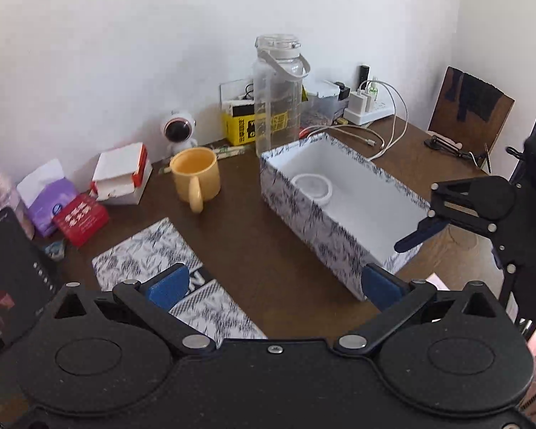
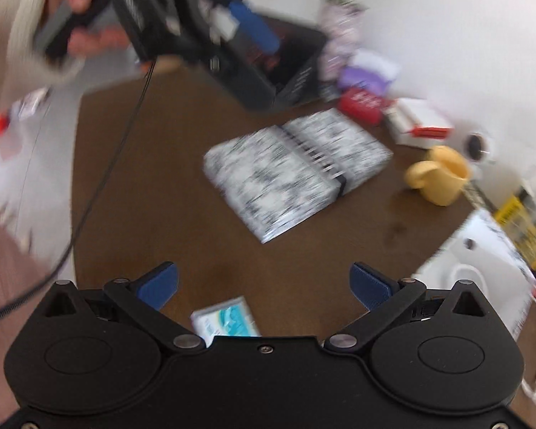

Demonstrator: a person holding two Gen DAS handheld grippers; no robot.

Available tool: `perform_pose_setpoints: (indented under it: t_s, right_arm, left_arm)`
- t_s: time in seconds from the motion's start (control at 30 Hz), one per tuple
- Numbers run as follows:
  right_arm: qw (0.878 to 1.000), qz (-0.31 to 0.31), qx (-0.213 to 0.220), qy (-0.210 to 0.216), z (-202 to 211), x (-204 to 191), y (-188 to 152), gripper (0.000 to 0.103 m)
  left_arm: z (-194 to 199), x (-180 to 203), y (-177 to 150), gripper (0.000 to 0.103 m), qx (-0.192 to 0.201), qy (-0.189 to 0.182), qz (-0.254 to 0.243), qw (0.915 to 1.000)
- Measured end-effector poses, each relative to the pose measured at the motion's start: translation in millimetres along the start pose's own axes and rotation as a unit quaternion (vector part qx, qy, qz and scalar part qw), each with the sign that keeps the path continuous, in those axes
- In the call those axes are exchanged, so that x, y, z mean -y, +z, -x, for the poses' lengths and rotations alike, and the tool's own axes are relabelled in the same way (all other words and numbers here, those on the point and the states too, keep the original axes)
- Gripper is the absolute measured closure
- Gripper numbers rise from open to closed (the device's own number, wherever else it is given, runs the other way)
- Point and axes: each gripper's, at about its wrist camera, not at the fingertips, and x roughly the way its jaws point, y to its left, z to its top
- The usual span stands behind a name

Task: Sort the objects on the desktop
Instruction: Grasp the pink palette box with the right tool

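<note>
Two grippers hang over the brown desk [image 1: 253, 250], both with their jaws spread wide and nothing between the blue pads. The left gripper [image 1: 273, 286] sits low over the near edge, between the patterned lid [image 1: 150, 250] lying flat to its left and the open storage box [image 1: 343, 196] to its right. The right gripper [image 2: 264, 282] hovers over bare wood, with a small pale blue packet [image 2: 228, 318] just beneath it; that view is smeared with motion, so I can't make out what the packet is.

The box is white inside, with a black-and-white leafy print outside that matches the lid. A white ring-shaped thing [image 1: 312, 186] already lies on its floor at the far end. It looks like stiff card, light and hollow, best taken by a wall.

The yellow mug [image 1: 195, 175] stands upright left of the box, handle toward the camera. I'd judge it hard, smooth, fairly heavy and liable to chip, so the handle or rim is the safer hold. The packet looks light and flat, awkward to pinch off the wood except by an edge.

One thing lying in the box fits either sorting under way or a box about to be closed.
</note>
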Motion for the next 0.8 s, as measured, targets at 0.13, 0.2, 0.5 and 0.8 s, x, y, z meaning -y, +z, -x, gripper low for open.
perform_pose_setpoints:
  t_s: [0.13, 0.2, 0.5, 0.8]
  right_arm:
    - [0.996, 0.055, -0.064, 0.023, -36.5, -14.7, -4.5, 0.0]
    - [0.991, 0.082, -0.096, 0.035, -54.8, -22.0, -6.7, 0.001]
    - [0.963, 0.166, -0.202, 0.07, -103.3, -46.9, -16.2, 0.01]
    - [0.951, 0.183, -0.232, 0.087, -106.5, -49.7, -21.5, 0.024]
  left_arm:
    - [7.6, -5.1, -42.6, 0.0, -0.032, -0.001, 0.002, 0.9995]
    - [8.8, -0.1, -59.5, 0.0, -0.047, -0.001, -0.016, 0.9987]
    - [4.9, 37.3, -101.6, 0.0, -0.104, -0.009, -0.143, 0.9842]
    - [-3.5, 57.8, -113.8, 0.0, -0.121, -0.018, -0.195, 0.9731]
